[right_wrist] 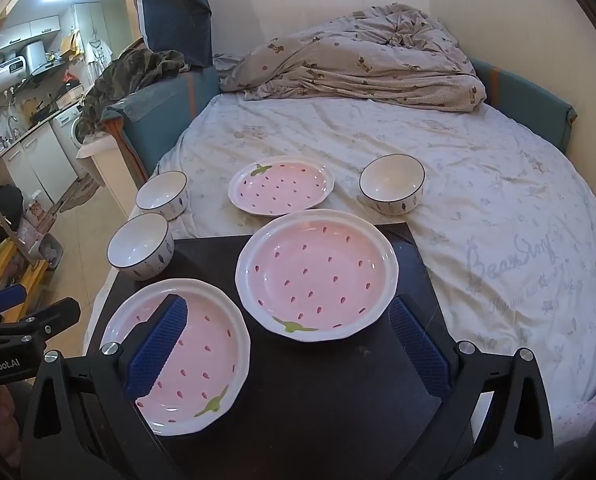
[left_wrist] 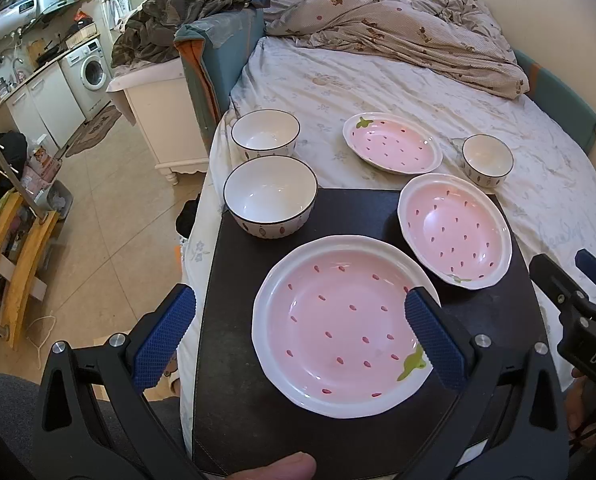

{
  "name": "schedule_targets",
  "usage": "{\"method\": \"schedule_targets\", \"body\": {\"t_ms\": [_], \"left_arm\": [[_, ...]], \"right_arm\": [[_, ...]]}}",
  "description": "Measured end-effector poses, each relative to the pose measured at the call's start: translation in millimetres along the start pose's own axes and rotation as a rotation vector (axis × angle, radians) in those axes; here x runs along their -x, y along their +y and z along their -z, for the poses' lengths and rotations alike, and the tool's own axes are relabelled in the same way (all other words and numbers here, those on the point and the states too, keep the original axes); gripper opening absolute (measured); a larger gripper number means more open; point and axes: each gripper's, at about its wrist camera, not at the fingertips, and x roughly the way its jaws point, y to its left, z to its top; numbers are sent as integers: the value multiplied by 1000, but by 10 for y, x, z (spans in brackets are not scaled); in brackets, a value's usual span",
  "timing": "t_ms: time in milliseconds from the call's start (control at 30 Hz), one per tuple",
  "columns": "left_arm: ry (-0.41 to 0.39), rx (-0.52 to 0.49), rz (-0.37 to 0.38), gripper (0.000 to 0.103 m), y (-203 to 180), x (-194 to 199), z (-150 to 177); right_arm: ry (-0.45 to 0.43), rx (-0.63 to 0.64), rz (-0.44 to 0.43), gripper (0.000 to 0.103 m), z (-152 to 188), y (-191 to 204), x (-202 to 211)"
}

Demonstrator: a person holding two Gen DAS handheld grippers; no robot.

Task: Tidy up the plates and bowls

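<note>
Left wrist view shows the left gripper spread wide and holding nothing, poised above the near plate on the black board. The second plate sits at the board's far right corner; the third plate lies on the bed sheet just beyond the board. The near bowl rests on the board's far left corner, the far bowl just beyond it on the sheet, and the small bowl off the board's far right edge. The right gripper is equally wide and empty, hanging over the board by the second plate's near rim.

The step appears to be a first pickup for stacking. Pinch one plate at its rim, lift it level, and lower it centred onto another so the rims nest; ceramic on a soft sheet may tip.
</note>
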Motion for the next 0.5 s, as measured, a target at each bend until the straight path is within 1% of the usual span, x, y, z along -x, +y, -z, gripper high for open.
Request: {"method": "schedule_targets", "body": {"t_ms": [500], "left_arm": [[2, 1, -2, 103, -7, -15, 2]], "right_arm": [[0, -2, -5, 103, 8, -2, -14]]}}
